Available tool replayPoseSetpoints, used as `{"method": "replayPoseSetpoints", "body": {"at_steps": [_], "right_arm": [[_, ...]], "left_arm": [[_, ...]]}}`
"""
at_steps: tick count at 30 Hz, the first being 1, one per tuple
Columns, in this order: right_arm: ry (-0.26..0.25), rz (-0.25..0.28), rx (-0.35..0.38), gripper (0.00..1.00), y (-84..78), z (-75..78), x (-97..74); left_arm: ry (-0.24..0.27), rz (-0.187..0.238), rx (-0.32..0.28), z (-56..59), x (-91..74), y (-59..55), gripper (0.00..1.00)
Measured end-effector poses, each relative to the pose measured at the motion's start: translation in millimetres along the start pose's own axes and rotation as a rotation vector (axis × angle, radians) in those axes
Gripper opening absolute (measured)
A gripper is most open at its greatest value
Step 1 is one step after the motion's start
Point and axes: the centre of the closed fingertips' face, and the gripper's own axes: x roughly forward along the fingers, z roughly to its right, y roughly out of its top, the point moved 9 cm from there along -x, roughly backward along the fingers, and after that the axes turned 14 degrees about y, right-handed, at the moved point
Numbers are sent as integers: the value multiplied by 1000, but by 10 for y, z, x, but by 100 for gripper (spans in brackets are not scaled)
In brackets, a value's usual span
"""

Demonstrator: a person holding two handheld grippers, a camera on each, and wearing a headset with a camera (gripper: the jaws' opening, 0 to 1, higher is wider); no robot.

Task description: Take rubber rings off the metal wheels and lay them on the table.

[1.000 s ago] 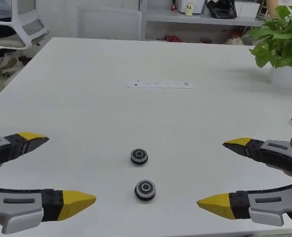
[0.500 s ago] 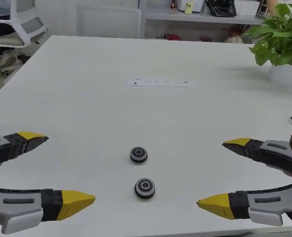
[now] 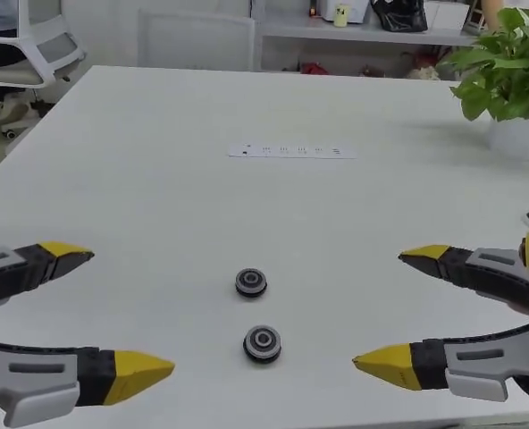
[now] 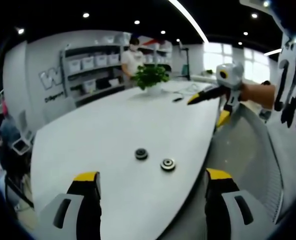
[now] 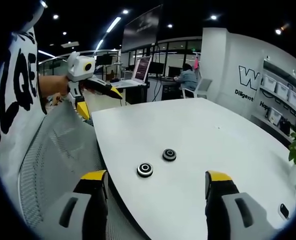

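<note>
Both tools sit in the bottom corners of the head view, spread wide and holding nothing: the left gripper [image 3: 130,310] at lower left, the right gripper [image 3: 377,309] at lower right, with their yellow tips pointing inward at each other. Between them, low in mid-frame, lies the near wheel [image 3: 262,343]. Just above it, with a gap between, is the far wheel [image 3: 251,282].

Both wheels lie flat on the table [image 3: 157,179], hub up, so from above they are round and offer no long axis to line up on. The dark rings [image 3: 247,345] sit around their rims, and none has been laid down yet. The pair runs up the frame, crosswise to the line between the grippers. Each gripper's lower tip looks about equally far from the near wheel, so I judge neither side favoured. Either would have to swing inward.

The head view gives the hub faces and this even spacing. The left gripper view, low across the table, gives the wheels' thickness at centre frame, just above its own parted jaws, with the right gripper at upper right. The right gripper view mirrors it, with the left gripper at upper left. Farther up the head view are a power strip [image 3: 289,151] at upper middle and a plant [image 3: 506,63] at upper right.
</note>
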Motion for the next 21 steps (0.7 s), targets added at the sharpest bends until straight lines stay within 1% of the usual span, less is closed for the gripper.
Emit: {"method": "replayPoseSetpoints", "body": {"at_steps": [3, 10, 14, 17, 21], "right_arm": [[5, 1, -7, 77, 25, 18, 12], [20, 11, -16, 74, 81, 114, 65], [34, 9, -21, 73, 96, 162, 105], [40, 7, -24, 72, 97, 200, 124], [47, 4, -25, 72, 97, 251, 145]], "left_arm": [[-1, 2, 6, -18, 27, 30, 86], [-8, 15, 25, -43, 130, 123, 86], [-22, 18, 42, -29, 209, 178, 85], [-28, 21, 59, -30, 259, 199, 85], [-38, 13, 73, -42, 321, 194, 85]]}}
